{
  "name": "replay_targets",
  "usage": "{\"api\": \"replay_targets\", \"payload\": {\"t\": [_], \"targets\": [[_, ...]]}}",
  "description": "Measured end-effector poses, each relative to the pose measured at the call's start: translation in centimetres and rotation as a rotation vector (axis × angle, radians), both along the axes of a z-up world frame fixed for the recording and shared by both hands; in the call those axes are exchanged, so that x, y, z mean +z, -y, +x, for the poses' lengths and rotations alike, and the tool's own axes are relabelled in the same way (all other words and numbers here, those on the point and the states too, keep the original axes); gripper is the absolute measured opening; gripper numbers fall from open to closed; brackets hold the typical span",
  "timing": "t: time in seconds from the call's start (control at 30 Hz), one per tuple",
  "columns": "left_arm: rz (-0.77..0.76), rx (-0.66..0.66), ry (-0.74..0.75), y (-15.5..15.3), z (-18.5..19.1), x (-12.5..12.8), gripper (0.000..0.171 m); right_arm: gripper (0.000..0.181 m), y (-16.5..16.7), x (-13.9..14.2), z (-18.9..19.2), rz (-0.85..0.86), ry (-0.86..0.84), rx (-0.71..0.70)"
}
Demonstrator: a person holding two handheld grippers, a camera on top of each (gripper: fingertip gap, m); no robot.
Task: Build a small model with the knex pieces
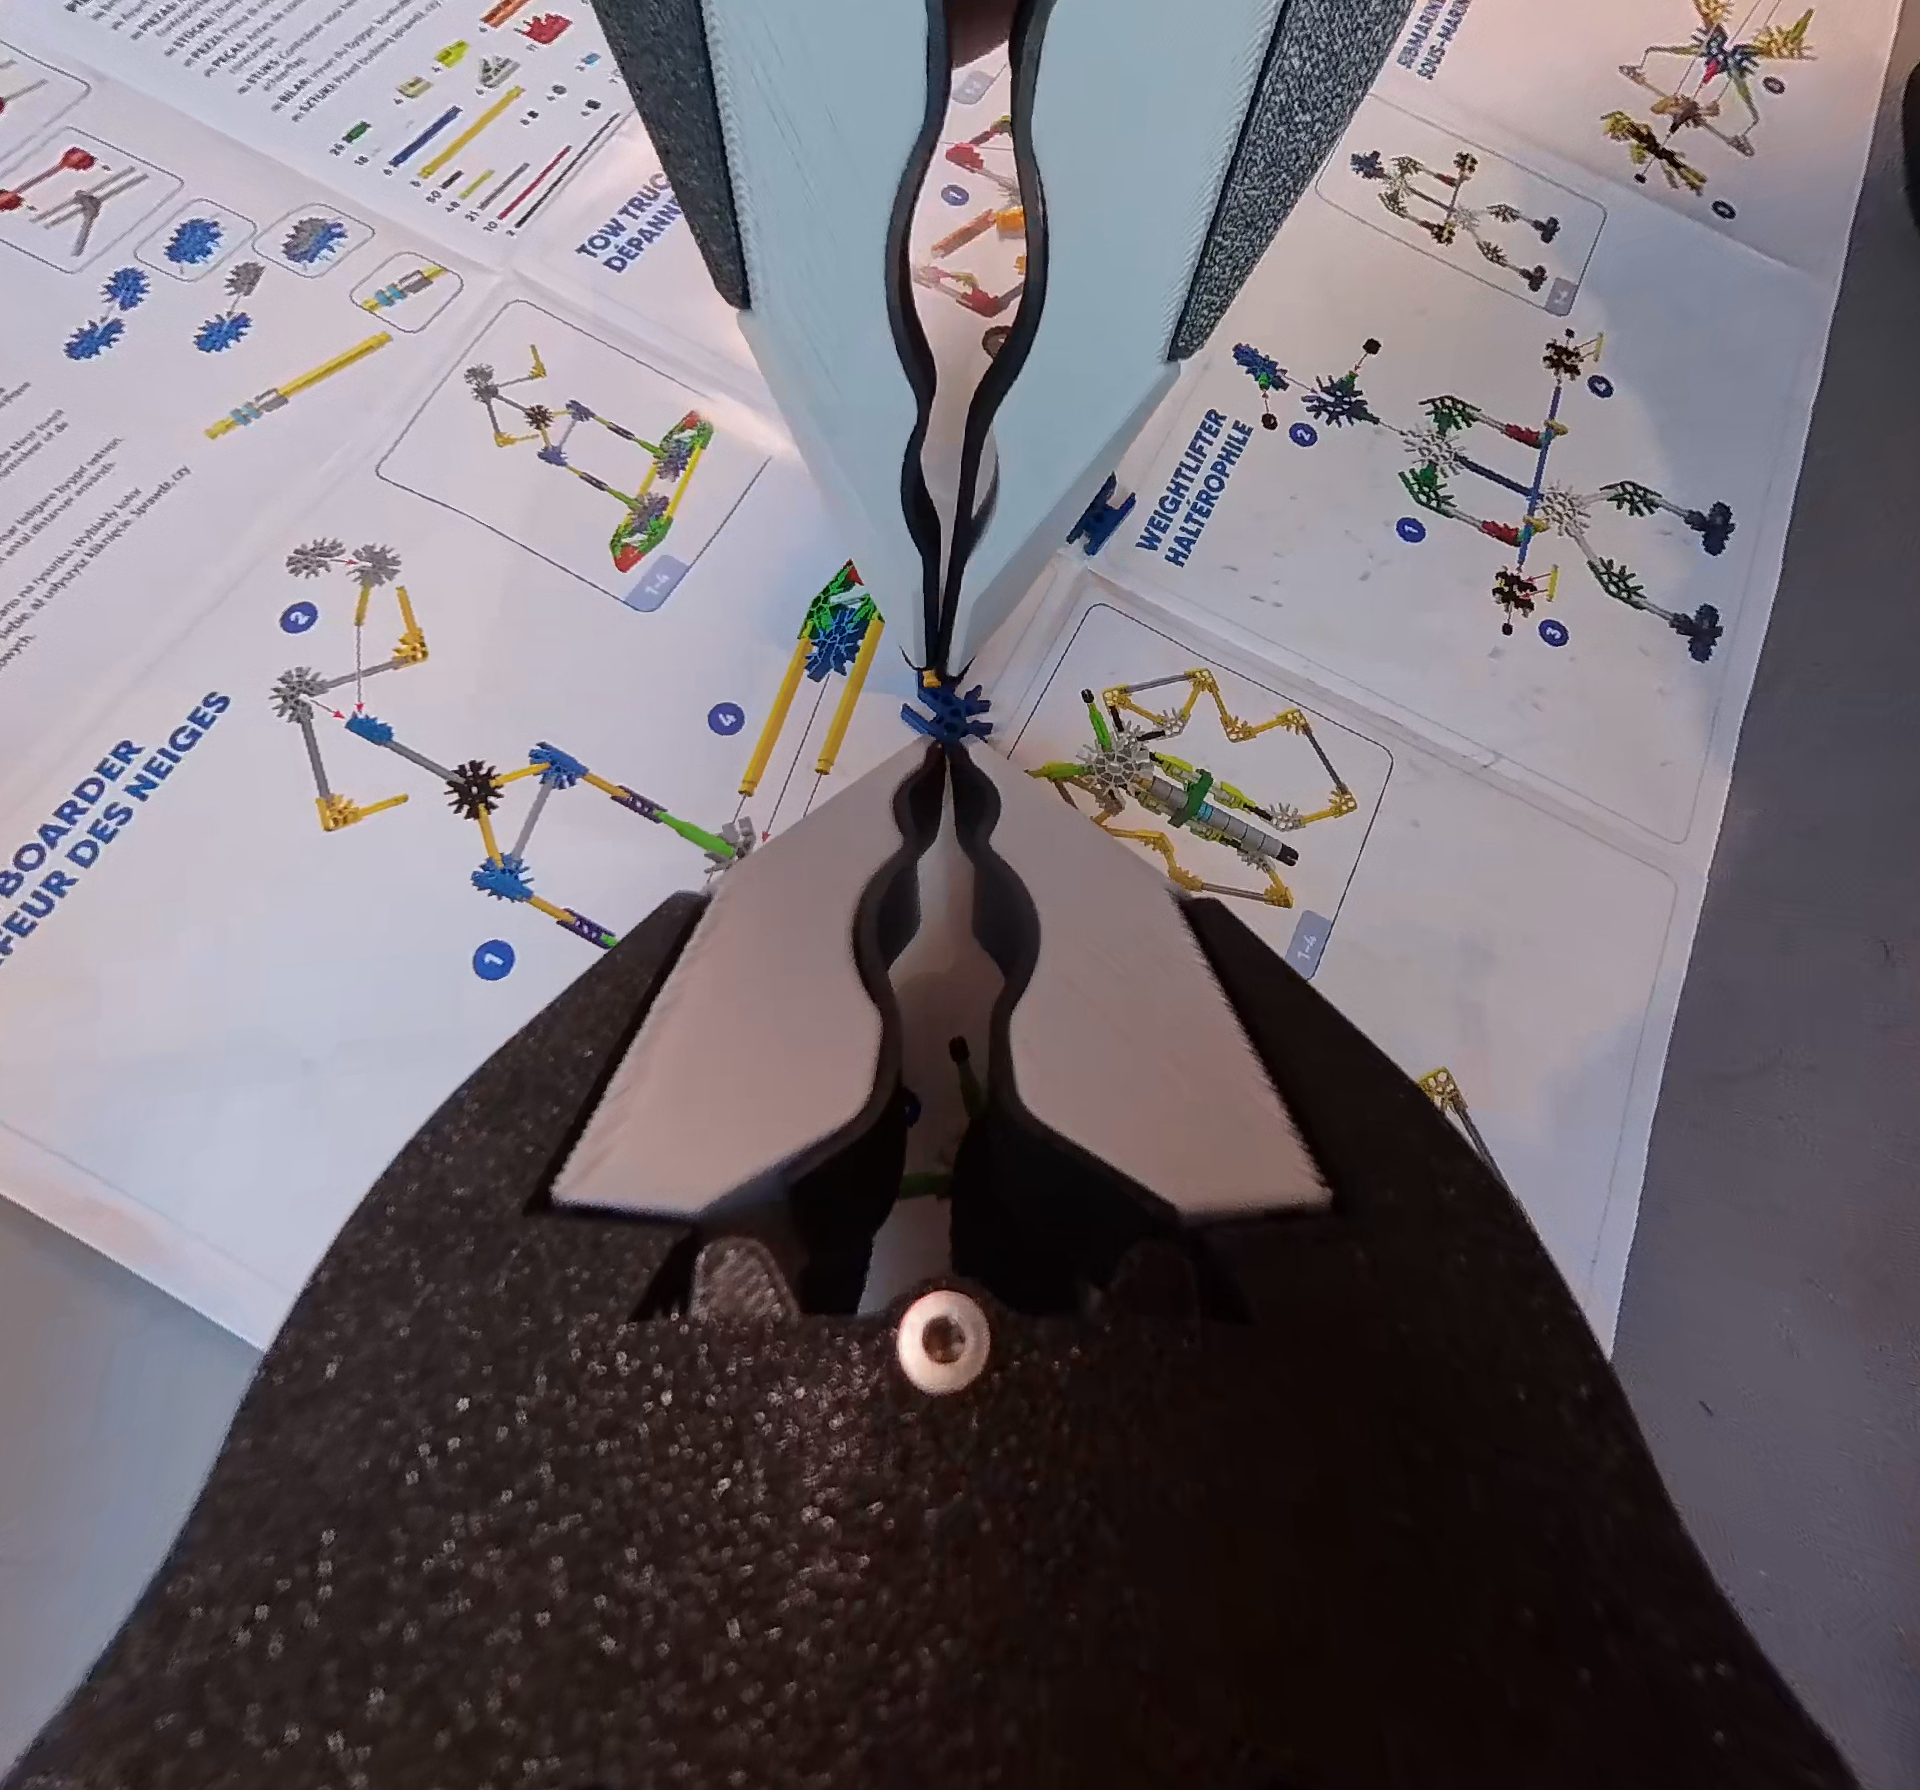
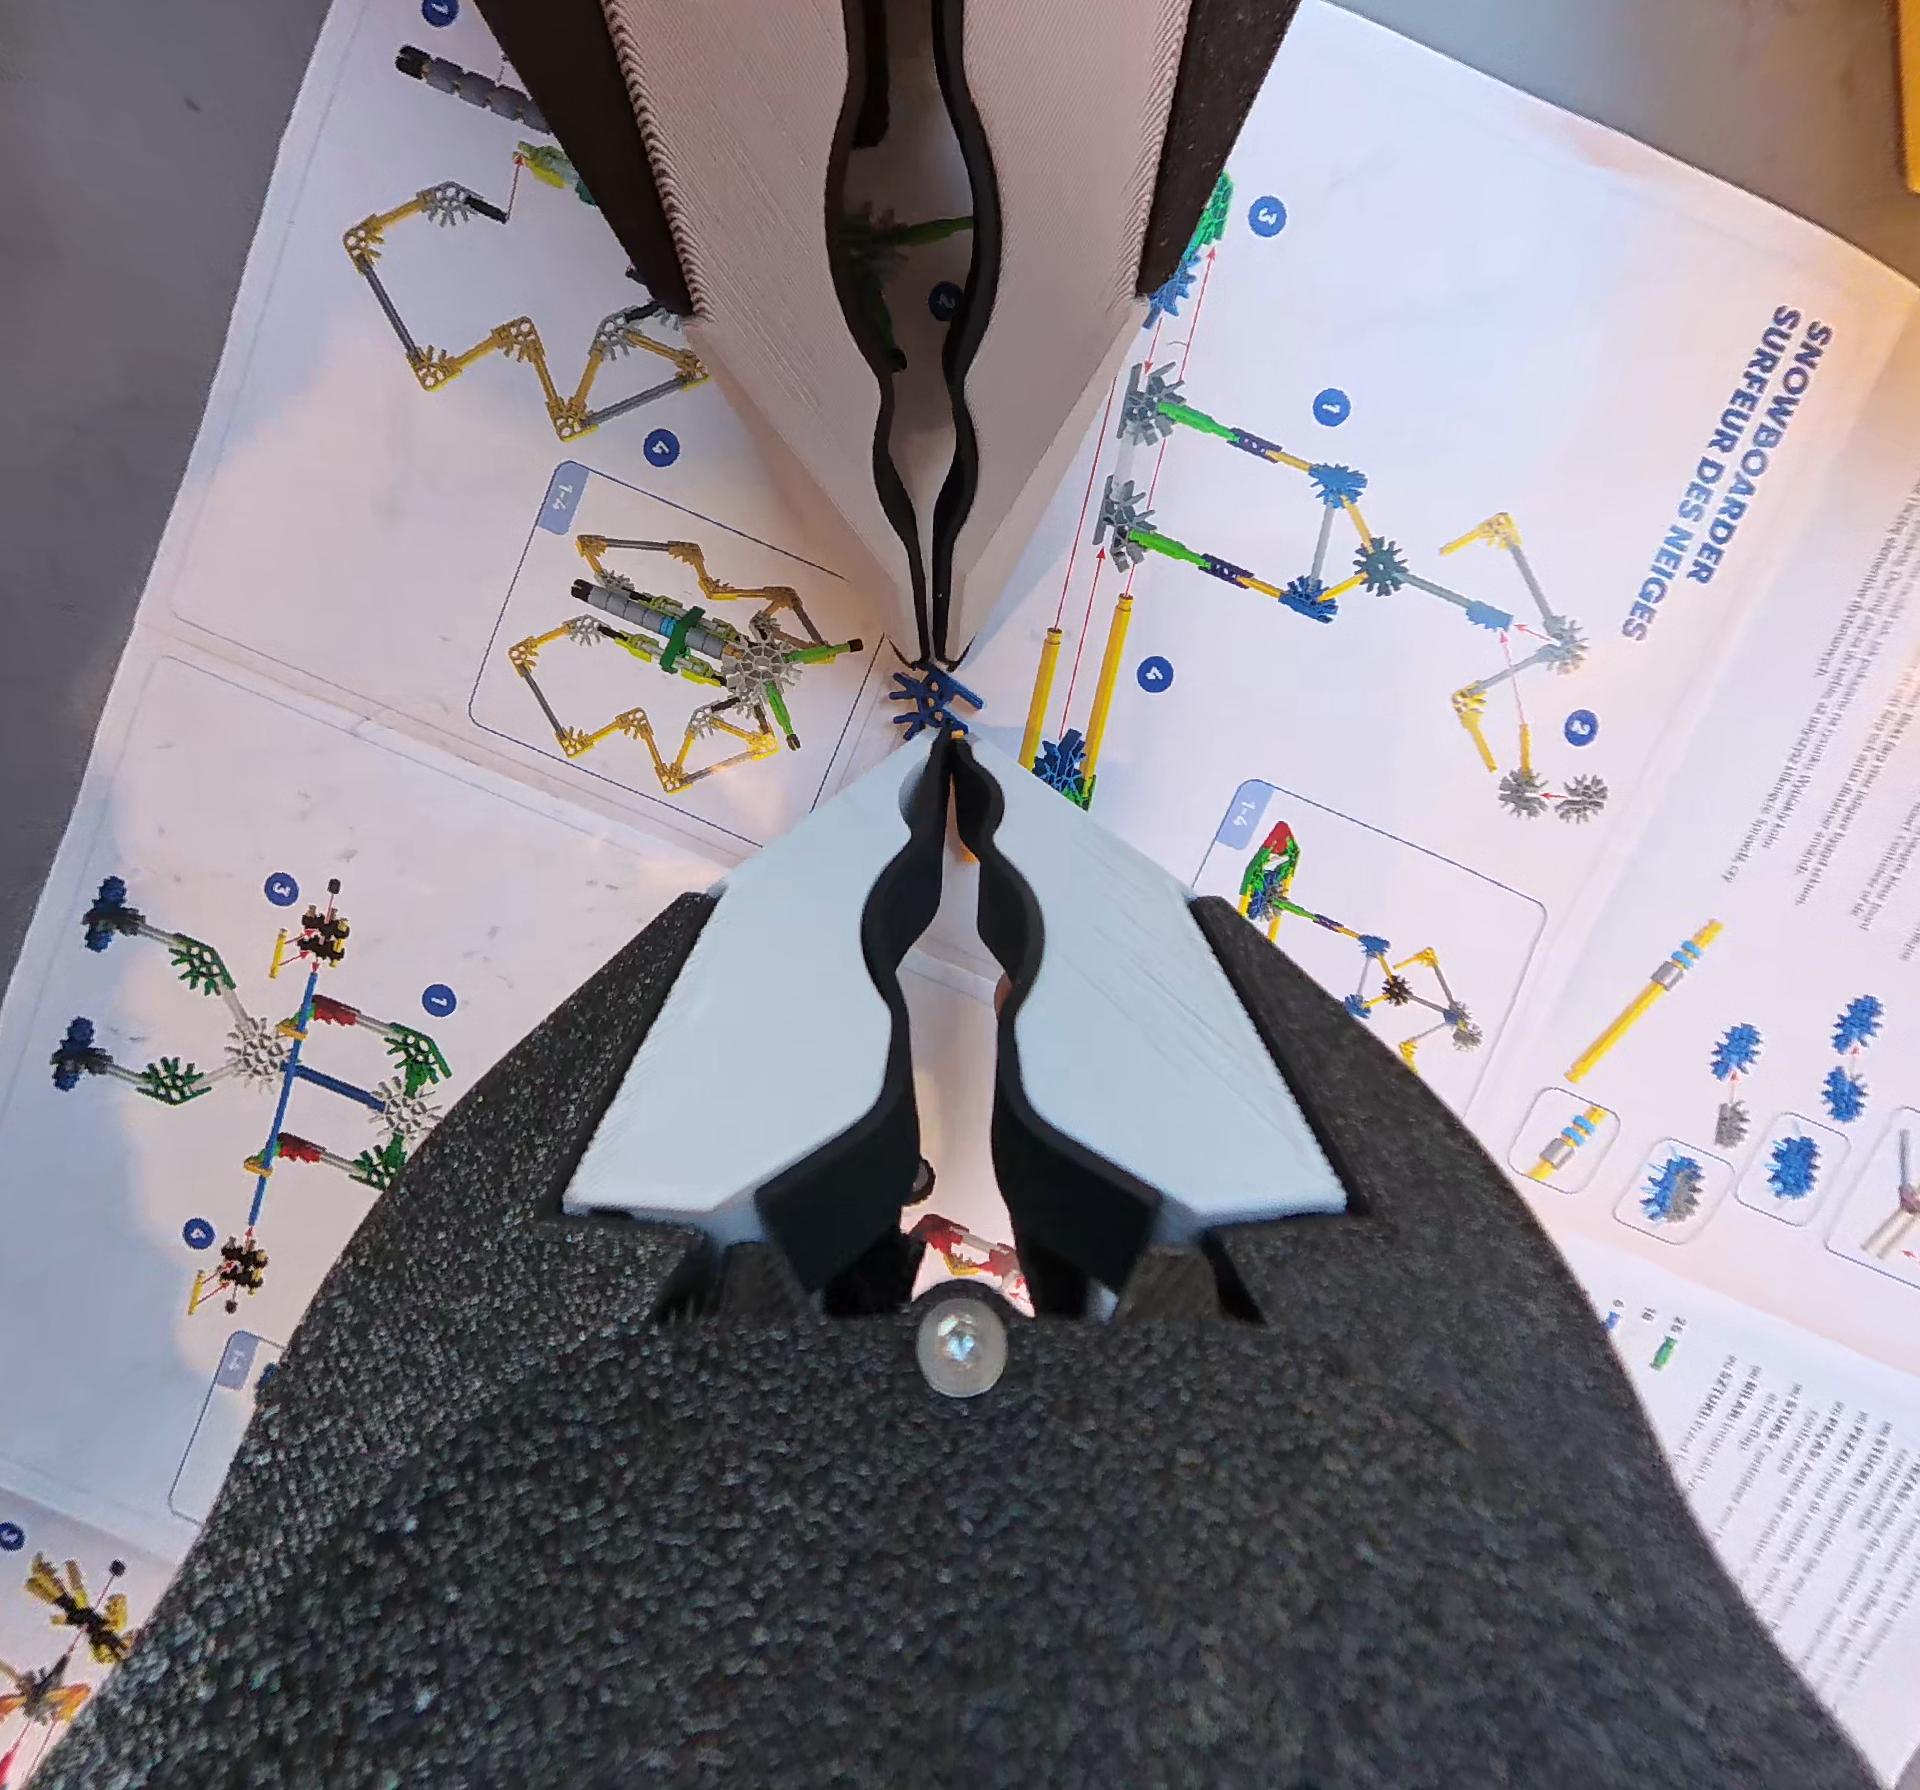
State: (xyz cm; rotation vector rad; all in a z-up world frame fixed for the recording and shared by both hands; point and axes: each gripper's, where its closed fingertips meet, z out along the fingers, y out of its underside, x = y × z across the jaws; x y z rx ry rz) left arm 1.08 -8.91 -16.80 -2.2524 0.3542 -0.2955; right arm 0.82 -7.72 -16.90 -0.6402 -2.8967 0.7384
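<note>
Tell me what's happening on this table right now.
Two hand-held grippers meet tip to tip over a printed instruction sheet. The left hand-held gripper is shut on a small blue snowflake-shaped connector. The right hand-held gripper pinches a thin yellow rod whose tip meets that connector.

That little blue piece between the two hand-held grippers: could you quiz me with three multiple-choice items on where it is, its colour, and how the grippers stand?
1. Where is the connector?
A. between both grippers' tips
B. at the sheet's far corner
C. on bare table

2. Its colour?
A. red
B. blue
C. green

3. The left hand-held gripper and right hand-held gripper are:
A. both wide open
B. one open, one shut
C. both closed at the tips

Answers: 1 A, the tips meet it from opposite sides above the instruction sheet. 2 B, it shows blue in both views. 3 C, each pair of fingers converges with no gap.
</note>
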Motion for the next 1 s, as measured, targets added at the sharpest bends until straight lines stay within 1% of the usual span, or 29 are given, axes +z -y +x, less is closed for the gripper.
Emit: {"api": "replay_targets", "payload": {"t": [0.33, 0.57, 0.7, 0.8, 0.93, 1.0], "targets": [[0.008, -0.005, -0.034, -0.13, 0.18, -0.06, 0.0, 0.0, -0.01, -0.06, -0.04, 0.014, 0.014, -0.008], [0.01, -0.005, -0.037, -0.18, 0.26, -0.1, 0.0, 0.0, 0.02, -0.23, -0.1, 0.051, 0.079, 0.005], [0.005, 0.003, -0.014, -0.18, 0.25, -0.1, 0.0, 0.0, 0.1, -0.33, -0.08, 0.143, 0.062, 0.065], [0.005, 0.003, -0.017, -0.17, 0.25, -0.11, 0.0, 0.0, 0.13, -0.35, -0.08, 0.163, 0.071, 0.082], [0.005, 0.001, -0.025, -0.15, 0.24, -0.12, 0.0, 0.0, 0.13, -0.35, -0.1, 0.168, 0.07, 0.074], [0.004, 0.001, -0.018, -0.14, 0.24, -0.11, 0.0, 0.0, 0.12, -0.27, -0.14, 0.153, 0.009, 0.049]]}}
